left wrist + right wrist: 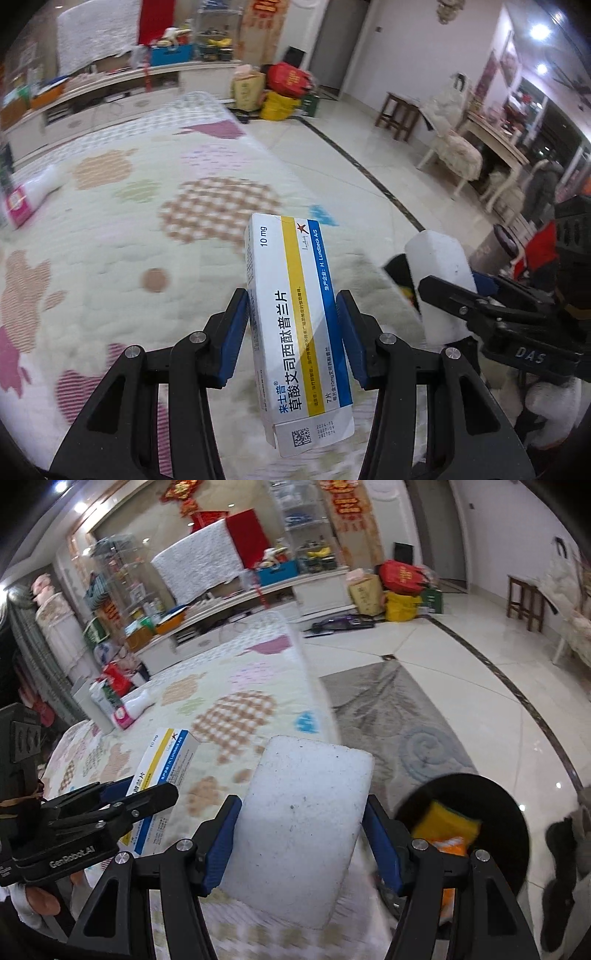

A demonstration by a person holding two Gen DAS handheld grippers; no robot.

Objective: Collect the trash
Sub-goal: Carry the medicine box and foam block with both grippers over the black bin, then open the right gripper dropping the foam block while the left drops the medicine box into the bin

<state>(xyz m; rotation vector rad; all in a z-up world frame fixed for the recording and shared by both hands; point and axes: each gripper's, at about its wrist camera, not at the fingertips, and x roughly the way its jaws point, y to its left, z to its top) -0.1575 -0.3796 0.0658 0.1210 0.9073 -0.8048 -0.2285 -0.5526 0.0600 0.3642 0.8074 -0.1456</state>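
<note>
Quilted mat (110, 236); left tongs (291, 332) clamp box (295, 332) — cardboard.

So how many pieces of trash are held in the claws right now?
2: a medicine box in the left claw, and a white foam block in the right claw. Neither hides anything else.

Patterned quilted bed cover (147, 229), pink-labelled white bottle (29, 195) lying on its far left part
</note>
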